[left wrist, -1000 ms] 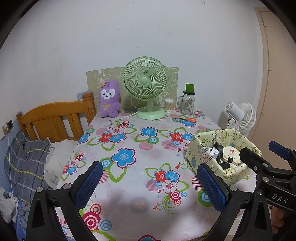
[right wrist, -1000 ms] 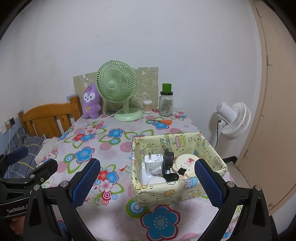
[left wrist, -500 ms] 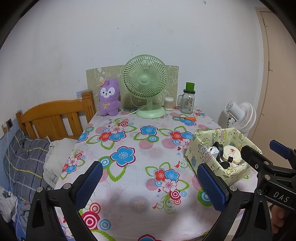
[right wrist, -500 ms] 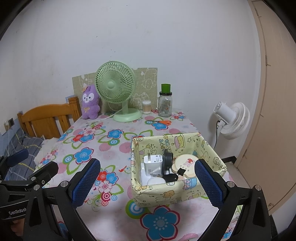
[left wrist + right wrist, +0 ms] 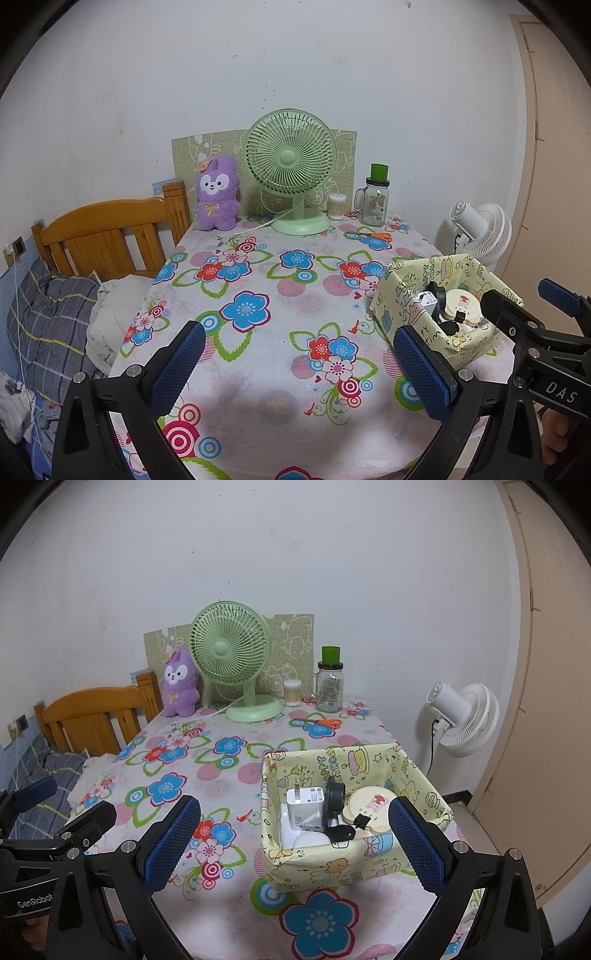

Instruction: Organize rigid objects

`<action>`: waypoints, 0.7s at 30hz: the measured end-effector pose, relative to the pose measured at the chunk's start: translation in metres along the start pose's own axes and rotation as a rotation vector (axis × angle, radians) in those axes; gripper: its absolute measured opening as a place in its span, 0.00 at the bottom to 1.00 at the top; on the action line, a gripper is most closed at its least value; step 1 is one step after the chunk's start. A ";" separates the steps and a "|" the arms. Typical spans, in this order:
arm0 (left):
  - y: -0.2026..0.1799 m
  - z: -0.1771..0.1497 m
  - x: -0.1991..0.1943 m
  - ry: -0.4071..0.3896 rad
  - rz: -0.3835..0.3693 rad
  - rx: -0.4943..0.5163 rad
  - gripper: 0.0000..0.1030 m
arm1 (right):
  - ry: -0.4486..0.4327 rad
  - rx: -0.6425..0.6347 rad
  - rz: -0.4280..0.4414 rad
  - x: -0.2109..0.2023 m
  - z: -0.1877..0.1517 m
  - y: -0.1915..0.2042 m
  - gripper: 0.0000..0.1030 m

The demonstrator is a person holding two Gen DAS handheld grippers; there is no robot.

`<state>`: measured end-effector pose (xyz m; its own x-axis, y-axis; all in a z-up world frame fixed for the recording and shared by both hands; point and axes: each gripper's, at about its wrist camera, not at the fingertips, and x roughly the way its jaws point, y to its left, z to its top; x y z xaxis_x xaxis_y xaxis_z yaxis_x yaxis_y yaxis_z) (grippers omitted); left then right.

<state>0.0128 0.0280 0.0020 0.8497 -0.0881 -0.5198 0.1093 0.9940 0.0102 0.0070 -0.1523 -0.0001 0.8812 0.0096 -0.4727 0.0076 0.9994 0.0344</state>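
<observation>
Two grippers: left gripper (image 5: 299,369), right gripper (image 5: 293,840), each with two blue-padded fingers set wide apart.
One floral table (image 5: 280,280).
One yellow cartoon-print box (image 5: 369,860) on the table, containing one white charger (image 5: 304,806), one round cream compact (image 5: 371,805), one black key (image 5: 341,832), one black round item (image 5: 334,797); further white contents indistinct.
Two fans: one green desk fan (image 5: 290,162), one white floor fan (image 5: 463,718).
One purple plush toy (image 5: 216,194).
One glass jar with green lid (image 5: 376,195).
One cotton-swab tub (image 5: 337,206).
One pair of orange-handled scissors (image 5: 373,235).
One wooden headboard (image 5: 107,236).
</observation>
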 end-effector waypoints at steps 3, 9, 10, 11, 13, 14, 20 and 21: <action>0.000 0.000 0.000 0.001 0.000 0.000 1.00 | -0.001 0.000 -0.001 0.000 0.000 0.000 1.00; 0.000 0.000 0.000 0.001 0.000 -0.001 1.00 | 0.002 -0.002 0.001 0.000 -0.001 0.000 1.00; 0.000 0.000 0.000 0.001 -0.001 0.000 1.00 | 0.001 -0.002 0.001 0.000 -0.001 0.000 1.00; 0.001 0.000 0.000 0.000 0.000 0.000 1.00 | 0.002 -0.002 0.001 0.000 -0.001 0.000 1.00; 0.000 -0.001 0.000 0.001 0.001 -0.001 1.00 | 0.002 -0.001 0.001 0.000 -0.001 0.000 1.00; 0.000 -0.001 0.000 0.001 0.001 -0.001 1.00 | 0.003 -0.001 0.001 0.000 -0.001 0.000 1.00; 0.001 -0.001 0.000 0.001 -0.001 -0.002 1.00 | 0.002 -0.002 0.000 0.000 -0.001 0.000 1.00; 0.001 0.000 0.000 0.001 0.000 -0.001 1.00 | 0.002 -0.001 0.001 0.000 -0.001 0.000 1.00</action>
<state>0.0130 0.0287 0.0014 0.8491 -0.0881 -0.5208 0.1087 0.9940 0.0092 0.0064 -0.1522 -0.0011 0.8804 0.0106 -0.4740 0.0061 0.9994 0.0337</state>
